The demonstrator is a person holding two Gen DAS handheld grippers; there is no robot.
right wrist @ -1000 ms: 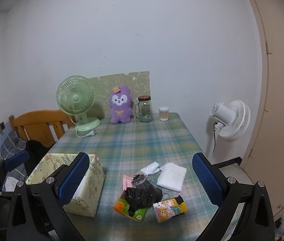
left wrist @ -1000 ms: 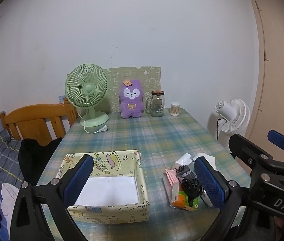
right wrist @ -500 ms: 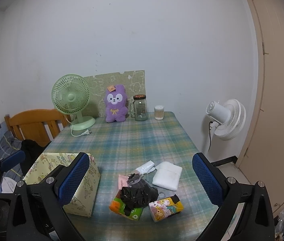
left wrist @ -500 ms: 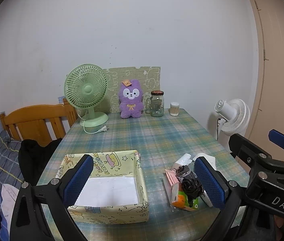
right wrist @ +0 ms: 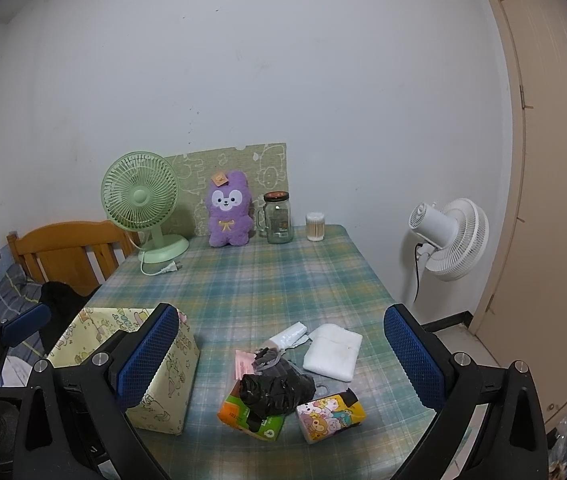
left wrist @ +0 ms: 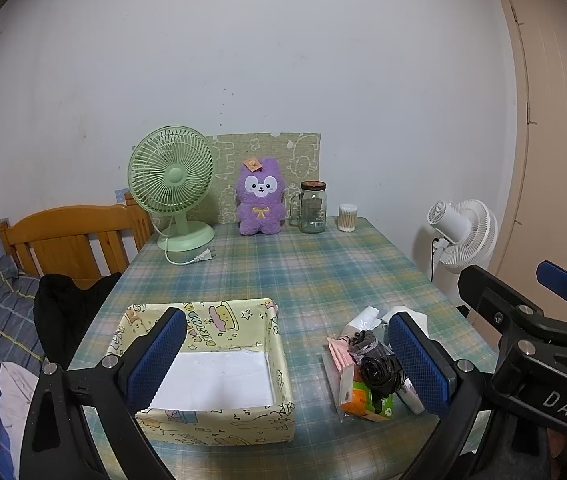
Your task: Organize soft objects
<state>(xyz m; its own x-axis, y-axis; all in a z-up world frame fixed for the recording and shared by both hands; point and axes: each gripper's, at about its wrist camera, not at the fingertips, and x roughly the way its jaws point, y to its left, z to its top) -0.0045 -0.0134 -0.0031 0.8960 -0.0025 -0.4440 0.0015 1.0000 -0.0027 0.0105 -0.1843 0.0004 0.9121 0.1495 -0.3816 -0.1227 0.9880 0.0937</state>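
Both tools up off the table, nothing in either. My left gripper [left wrist: 287, 364] hangs with its jaws spread wide over the near edge; my right gripper [right wrist: 279, 364] likewise, pads far apart and empty.

Change over the last second: slight. The right view has drifted left and in a little. The green fan [right wrist: 139, 204] and purple plush [right wrist: 229, 210] sit further left in frame than a second ago, and the pile has slid toward centre between my pads. The left view is nearly unchanged. I read this as lining up on the pile, not yet a reach.

The soft things lie in a heap on the plaid table [right wrist: 267, 280], right of the patterned box [left wrist: 211, 376]:
- black crumpled bag [right wrist: 277, 390], on top of an orange-green tissue pack [right wrist: 251, 420]
- cartoon tissue pack [right wrist: 331, 416], touching the bag's right side
- white folded pad [right wrist: 333, 350], just behind
- small white wrapped roll [right wrist: 287, 336] and pink packet [right wrist: 243, 364], at the back of the heap

The box is open, white floor bare, nothing in it yet. Sorting not begun.

Next, by my judgement: lower the right tool onto the black bag first, as it sits topmost. It is limp; expect it to sag and perhaps drag the pack under it.
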